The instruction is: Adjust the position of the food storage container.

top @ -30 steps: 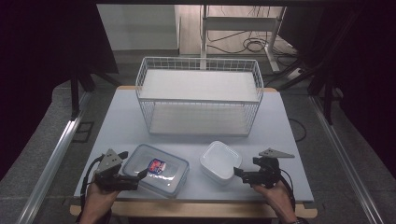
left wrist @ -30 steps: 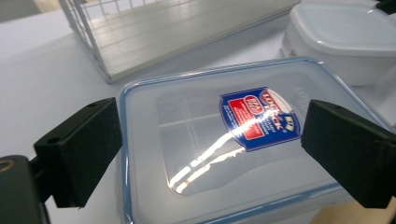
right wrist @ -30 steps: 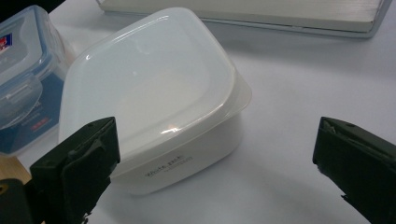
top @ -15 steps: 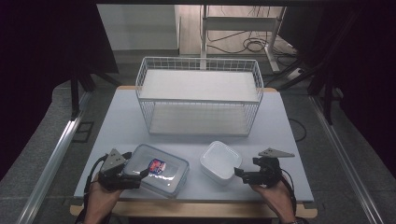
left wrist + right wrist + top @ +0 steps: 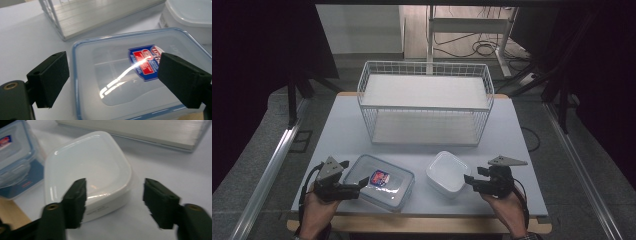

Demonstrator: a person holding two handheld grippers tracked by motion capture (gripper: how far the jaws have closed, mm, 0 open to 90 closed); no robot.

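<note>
High view, worktop (image 5: 422, 150): I see a pale, matte grey slab with a wooden front edge.
High view, wire basket (image 5: 424, 102): a white, box-shaped wire mesh basket stands at the back, with flat white boards inside it.
High view, clear container (image 5: 379, 181): a shallow rectangular box of clear plastic with rounded corners and a red-and-blue label on its lid lies at the front left.
High view, white container (image 5: 448, 172): a squarish, rounded tub of opaque glossy white plastic sits at the front right, well apart from the clear one.
High view, left tool (image 5: 357, 184): in my left hand, black, with its tip at the clear container's left edge.
High view, right tool (image 5: 468, 179): in my right hand, black, just beside the white container's right side.
Left tool view, left tool (image 5: 112, 77): its two blocky matte black pads stand wide apart, one over the bare worktop, one over the label; nothing is pressed between them, so it is open above the glossy lid of the clear container (image 5: 140, 75).
Right tool view, right tool (image 5: 115, 202): its jaws have just been closing, yet a gap remains; the near corner of the white container (image 5: 87, 172) lies between the pads, and I see no pad pressing on it, so it is open.
Change since a second ago: in the high view both containers lie where they did, and both hands have kept their places at the front edge.
</note>
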